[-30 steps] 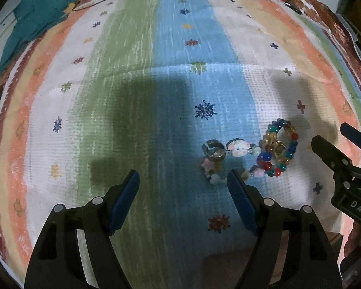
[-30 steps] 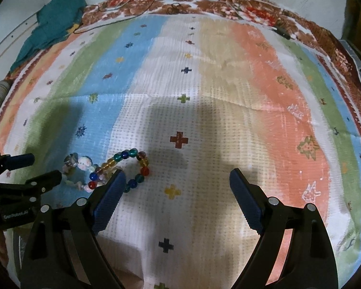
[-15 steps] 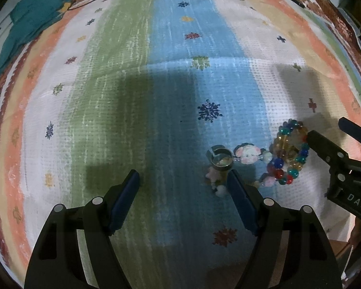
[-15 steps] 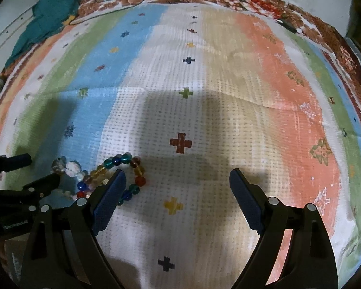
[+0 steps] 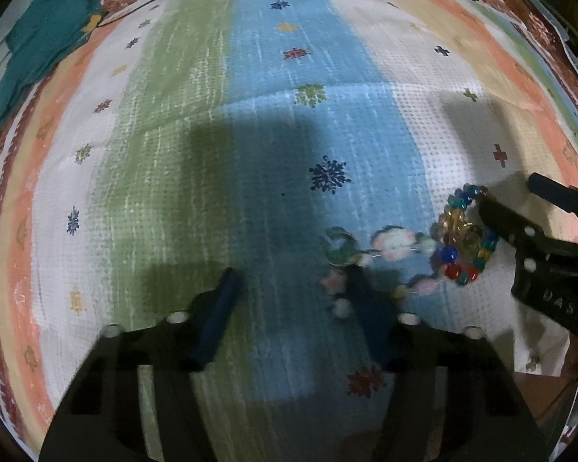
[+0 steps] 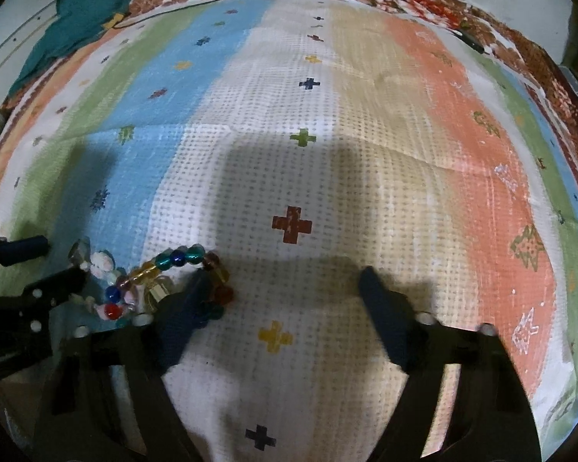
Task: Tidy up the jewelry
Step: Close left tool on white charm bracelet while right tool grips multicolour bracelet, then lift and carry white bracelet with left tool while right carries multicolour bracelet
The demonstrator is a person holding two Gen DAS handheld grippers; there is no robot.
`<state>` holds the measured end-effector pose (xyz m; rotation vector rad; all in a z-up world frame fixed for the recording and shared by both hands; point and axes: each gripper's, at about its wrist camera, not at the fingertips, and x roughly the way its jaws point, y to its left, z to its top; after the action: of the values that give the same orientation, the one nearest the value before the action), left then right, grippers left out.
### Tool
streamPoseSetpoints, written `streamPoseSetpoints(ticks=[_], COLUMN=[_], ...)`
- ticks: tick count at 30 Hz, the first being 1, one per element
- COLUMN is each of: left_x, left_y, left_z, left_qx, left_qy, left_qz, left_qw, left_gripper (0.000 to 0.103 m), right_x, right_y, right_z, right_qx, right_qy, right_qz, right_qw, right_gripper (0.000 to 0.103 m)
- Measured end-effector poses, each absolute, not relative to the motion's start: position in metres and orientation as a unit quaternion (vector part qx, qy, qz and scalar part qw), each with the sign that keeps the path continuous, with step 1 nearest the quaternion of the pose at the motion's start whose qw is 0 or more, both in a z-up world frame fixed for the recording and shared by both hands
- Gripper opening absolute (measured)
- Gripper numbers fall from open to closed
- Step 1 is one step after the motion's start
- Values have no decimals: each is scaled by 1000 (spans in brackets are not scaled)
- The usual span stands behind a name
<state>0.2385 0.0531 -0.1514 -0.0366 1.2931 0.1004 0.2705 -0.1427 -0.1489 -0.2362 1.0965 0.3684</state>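
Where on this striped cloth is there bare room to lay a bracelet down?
Free: the striped cloth's middle and far stretch, from the red cross to the floral border. Crowded: the near corner where the bead bracelets lie tangled between left gripper and right gripper.

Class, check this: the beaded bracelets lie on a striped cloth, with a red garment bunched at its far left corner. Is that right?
Not quite. The garment is teal, not red, as the right wrist view shows. The bracelets do lie on the striped cloth.

Left gripper [image 5: 294,308]: black plastic frame, dark blue ribbed pads, silver screw heads. Right gripper [image 6: 281,308]: same build; its housing bears pale embossed lettering.
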Motion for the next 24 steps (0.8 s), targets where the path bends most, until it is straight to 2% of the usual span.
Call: streamPoseSetpoints(ticks=[2,3,5,10,24], left_x=[237,236,233,228,214], left_y=[53,52,54,58,63], left_z=[-151,-151,-151,-144,-97], left_qx=[-12,-10,-6,-21,-54], left_qy=[604,605,607,610,571], left_qz=[48,49,49,47,26], left_qw=[795,795,793,791,819], left_gripper=[29,25,14,14,14], right_x=[269,269,266,262,235], right_y=[-143,-143,-143,-145,-150], right_z=[-146,-145,-145,-141,-99], right_qx=[-111,-111,-111,-105,-98], right_qy=[516,516,517,517,482], right_qz=[174,175,178,184,195], right_qw=[832,832,830,829,848], right_gripper=[41,35,16,10,10])
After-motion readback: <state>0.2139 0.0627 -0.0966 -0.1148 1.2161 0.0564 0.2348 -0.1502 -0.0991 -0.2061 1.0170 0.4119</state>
